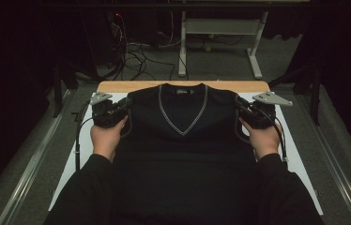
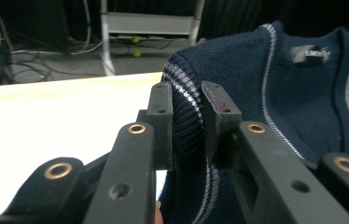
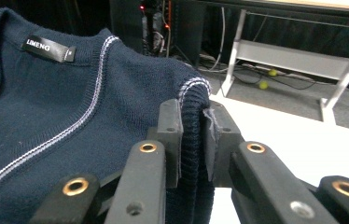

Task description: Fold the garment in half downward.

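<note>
Overhead, a dark sleeveless sweater point(image 1: 183, 136) lies flat along the table point(image 1: 183, 86), neck toward the far edge; the left gripper point(image 1: 125, 104) and right gripper point(image 1: 239, 104) sit at its shoulders. Alongside the left jaws, both pads clamp the striped armhole rib point(image 2: 186, 121). Alongside the right jaws, the same grip shows on the other rib point(image 3: 193, 121); both shoulders are gripped, but no fold has been made yet.

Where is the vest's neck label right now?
The label sits inside the back of the vest's V-neck, at the table's far edge in the high view, midway between the left tool and right tool.
</note>
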